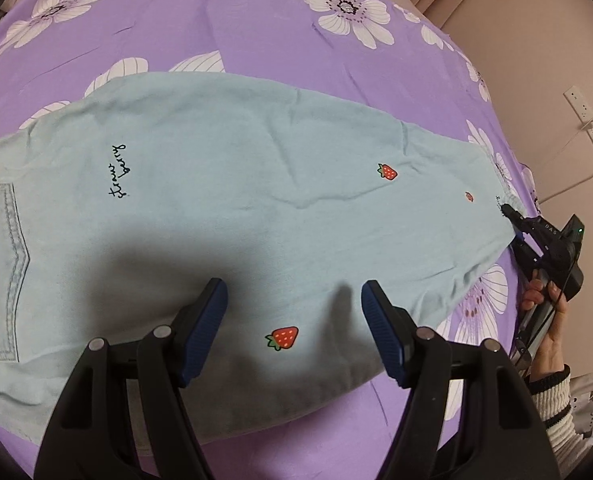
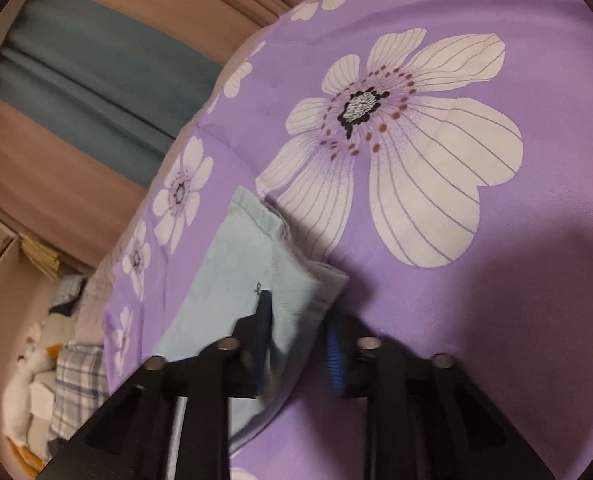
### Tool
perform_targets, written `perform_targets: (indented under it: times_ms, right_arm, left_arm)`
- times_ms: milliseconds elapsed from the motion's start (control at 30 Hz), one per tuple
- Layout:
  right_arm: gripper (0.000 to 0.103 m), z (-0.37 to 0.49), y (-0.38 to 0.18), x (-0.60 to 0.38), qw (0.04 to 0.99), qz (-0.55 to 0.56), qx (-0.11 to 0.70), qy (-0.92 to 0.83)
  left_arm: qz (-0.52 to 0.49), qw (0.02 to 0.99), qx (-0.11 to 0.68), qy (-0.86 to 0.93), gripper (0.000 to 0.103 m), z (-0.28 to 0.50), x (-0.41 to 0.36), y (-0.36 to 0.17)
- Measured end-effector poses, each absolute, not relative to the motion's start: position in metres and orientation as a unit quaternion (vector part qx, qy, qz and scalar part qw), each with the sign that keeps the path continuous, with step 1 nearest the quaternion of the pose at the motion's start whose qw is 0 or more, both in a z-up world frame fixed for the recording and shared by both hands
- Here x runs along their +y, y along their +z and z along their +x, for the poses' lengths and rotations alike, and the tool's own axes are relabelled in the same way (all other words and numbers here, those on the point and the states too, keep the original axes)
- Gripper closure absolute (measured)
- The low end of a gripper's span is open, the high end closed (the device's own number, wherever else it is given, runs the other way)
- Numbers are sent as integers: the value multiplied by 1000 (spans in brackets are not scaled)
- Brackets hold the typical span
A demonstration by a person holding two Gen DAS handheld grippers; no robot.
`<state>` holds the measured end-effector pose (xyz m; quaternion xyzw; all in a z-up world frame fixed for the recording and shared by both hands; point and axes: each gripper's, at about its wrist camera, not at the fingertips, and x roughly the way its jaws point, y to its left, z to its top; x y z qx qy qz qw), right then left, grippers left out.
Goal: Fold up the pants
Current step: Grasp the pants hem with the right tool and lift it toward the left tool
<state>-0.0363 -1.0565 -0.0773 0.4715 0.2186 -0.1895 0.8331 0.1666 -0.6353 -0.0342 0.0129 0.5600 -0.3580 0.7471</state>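
Meanwhile right tool point(image 2: 296, 336) pinches pants point(image 1: 236, 208), left tool point(image 1: 294, 300) spread

Both wrist views look down closely, sharing the pants point(image 1: 256, 200) and bedsheet point(image 2: 496, 240)

left gripper point(image 1: 294, 300) is hanging with its blue-padded fingers point(image 1: 206, 320) spread wide, nothing between them. right gripper point(image 2: 296, 344) sits low and tilted, jaws partly closed with fabric caught between; the person's right hand point(image 1: 544, 312), striped cuff, wraps its handle.
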Motion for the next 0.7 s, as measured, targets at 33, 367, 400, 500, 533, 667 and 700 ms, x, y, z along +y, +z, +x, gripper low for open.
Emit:
perform_targets:
  times_ms: [33,367,400,500,533,667,700]
  right_arm:
    - [88,-35,-72,-1054,837,464,218,-194]
    - [89,35,26,-903,957,143,224,-120]
    - [89,41,25,-887,960,122,227,-108]
    - [89,60,19,-840,966,82,238,-61]
    - [89,65,15,-826,967,71,241,-49]
    - [89,89,-14,-777,960,33,279,-3]
    - [89,91,-19,-769,958,27,287,8]
  left_arm:
    - [10,747,562,-356,34,167,-635,-34]
    - [-171,697,575,-393,29,179,-615,-13]
    - [-195,688,576,-397,24,181,-613,-13]
    - [-246,664,579,-404,22,186,-609,-16]
    - [-257,661,577,-405,22,187,-608,-17]
    - [-301,611,603,-415,20,191,-616,-41]
    - [-311,599,612,-413,19,193,-615,-44]
